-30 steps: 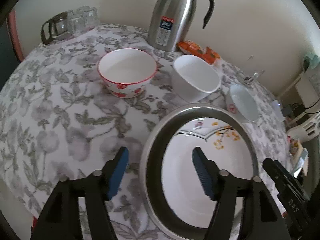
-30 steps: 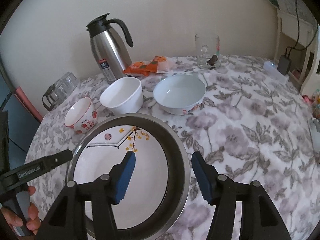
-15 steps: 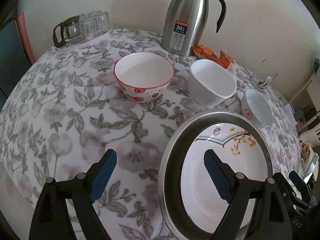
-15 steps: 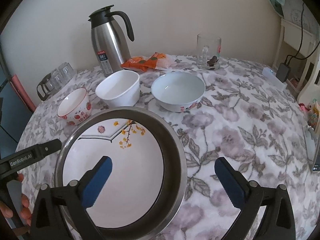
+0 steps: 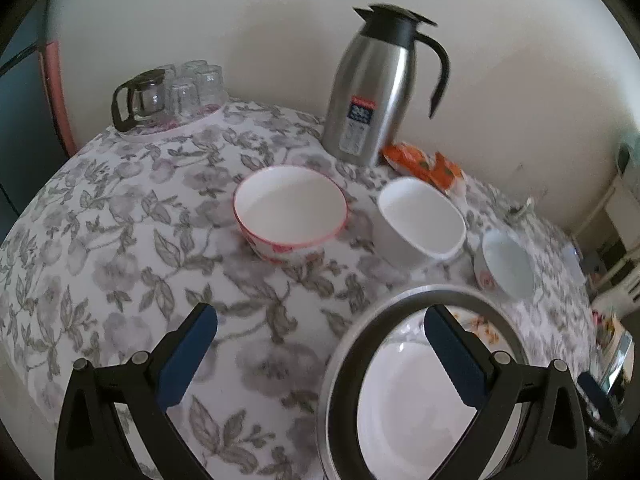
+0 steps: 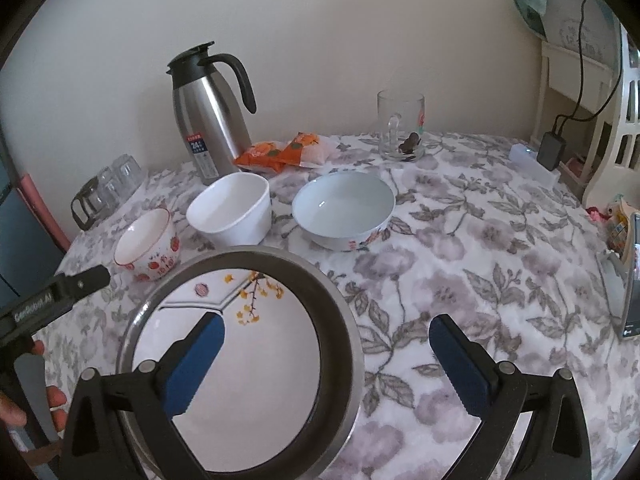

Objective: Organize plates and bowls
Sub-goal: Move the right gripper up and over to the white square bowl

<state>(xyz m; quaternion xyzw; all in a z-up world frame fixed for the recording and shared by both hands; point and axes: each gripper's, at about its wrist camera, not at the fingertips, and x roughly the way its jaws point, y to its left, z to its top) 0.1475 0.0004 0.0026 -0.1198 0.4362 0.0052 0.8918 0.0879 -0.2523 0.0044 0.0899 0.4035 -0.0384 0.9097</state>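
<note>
A steel dish (image 5: 348, 344) sits on the floral cloth with a white plate (image 5: 400, 400) painted with yellow flowers inside it. My left gripper (image 5: 320, 316) straddles the dish's left rim; its jaws are opening and touch nothing. My right gripper (image 6: 326, 324) stands open across the dish's right rim (image 6: 344, 320), its pads clear of the metal. Behind the dish stand a red strawberry bowl (image 5: 290, 208), a plain white bowl (image 5: 420, 220) and a pale blue bowl (image 6: 342, 210), each apart from the others.
A steel thermos jug (image 6: 208, 120) stands at the back by the wall, orange snack packets (image 6: 280, 152) beside it. A glass pot with upturned glasses (image 5: 168, 92) is far left and a glass mug (image 6: 400, 128) far right. A phone (image 6: 632, 280) leans at the right edge.
Both grippers' jaws have spread wide around the dish's rim. The left gripper has drawn back and up, so the dish sits lower right in its view. The dish and bowls stay put.
</note>
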